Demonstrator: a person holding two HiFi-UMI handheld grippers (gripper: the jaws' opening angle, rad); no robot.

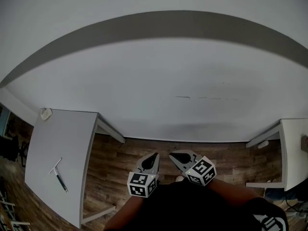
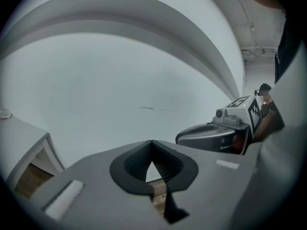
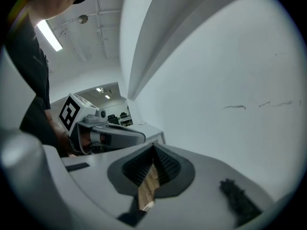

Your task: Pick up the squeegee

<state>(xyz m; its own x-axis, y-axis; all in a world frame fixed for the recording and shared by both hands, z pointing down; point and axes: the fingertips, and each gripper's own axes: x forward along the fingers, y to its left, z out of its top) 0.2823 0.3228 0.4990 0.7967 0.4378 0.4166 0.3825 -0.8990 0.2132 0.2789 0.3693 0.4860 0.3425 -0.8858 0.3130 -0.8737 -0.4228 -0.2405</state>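
Grey table (image 1: 62, 143) carries the squeegee (image 1: 58, 173). It is T-shaped with a dark handle (image 1: 62, 182), lies flat and slanted, and nothing touches it.

Step in hand, as I judge it: the approach, barely begun. No grasp yet.

Left tool (image 1: 152, 156): jaws together at the tips, nothing between them. Right tool (image 1: 175, 156): jaws likewise together, empty. The two tools sit side by side over the wood floor (image 1: 226, 160), aimed at the white wall (image 1: 159, 81), not at the table.

Squeegee position: well off to the left of the left tool, beyond the table's near edge, and farther again from the right tool. Neither gripper view shows it.

Next move, judged: the left tool is the closer one. It needs to swing left to face the table, part its jaws, and come down so they straddle the handle across its length. The handle is thin and flat on the table, so the pads must get low to catch it.
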